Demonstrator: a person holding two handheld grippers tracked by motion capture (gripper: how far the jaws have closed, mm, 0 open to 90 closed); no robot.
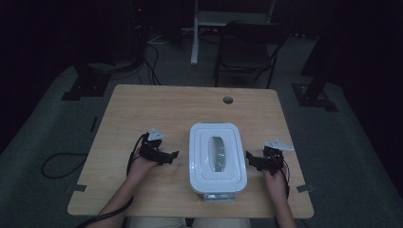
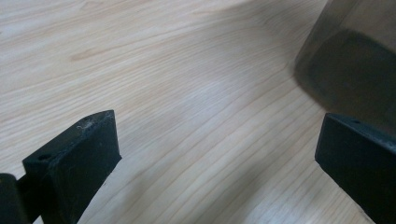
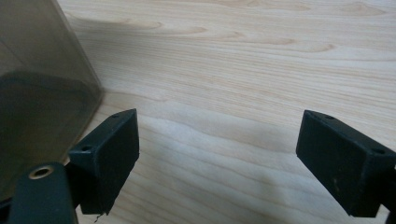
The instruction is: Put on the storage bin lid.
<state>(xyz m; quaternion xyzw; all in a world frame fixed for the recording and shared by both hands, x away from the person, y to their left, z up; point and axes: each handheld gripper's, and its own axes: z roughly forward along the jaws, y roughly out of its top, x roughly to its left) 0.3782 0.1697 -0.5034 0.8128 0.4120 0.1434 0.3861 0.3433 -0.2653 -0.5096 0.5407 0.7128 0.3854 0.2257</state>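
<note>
A white lidded box (image 1: 218, 159) with an oval opening in its lid stands on the wooden table (image 1: 157, 109), near the front edge. My left gripper (image 1: 174, 156) rests on the table just left of the box, open, jaws wide apart with bare wood between them. In the left gripper view the box's translucent wall (image 2: 355, 56) shows at the upper right, beside the left gripper (image 2: 219, 144). My right gripper (image 1: 249, 157) sits just right of the box, also open. In the right gripper view the box wall (image 3: 37, 93) fills the left side, next to the right gripper (image 3: 219, 140).
A round cable hole (image 1: 228, 100) sits near the table's far edge. Behind the table stand a dark folding chair (image 1: 247, 47) and a white stand (image 1: 196, 33). Cables (image 1: 62, 164) lie on the grey floor at left. The room is dim.
</note>
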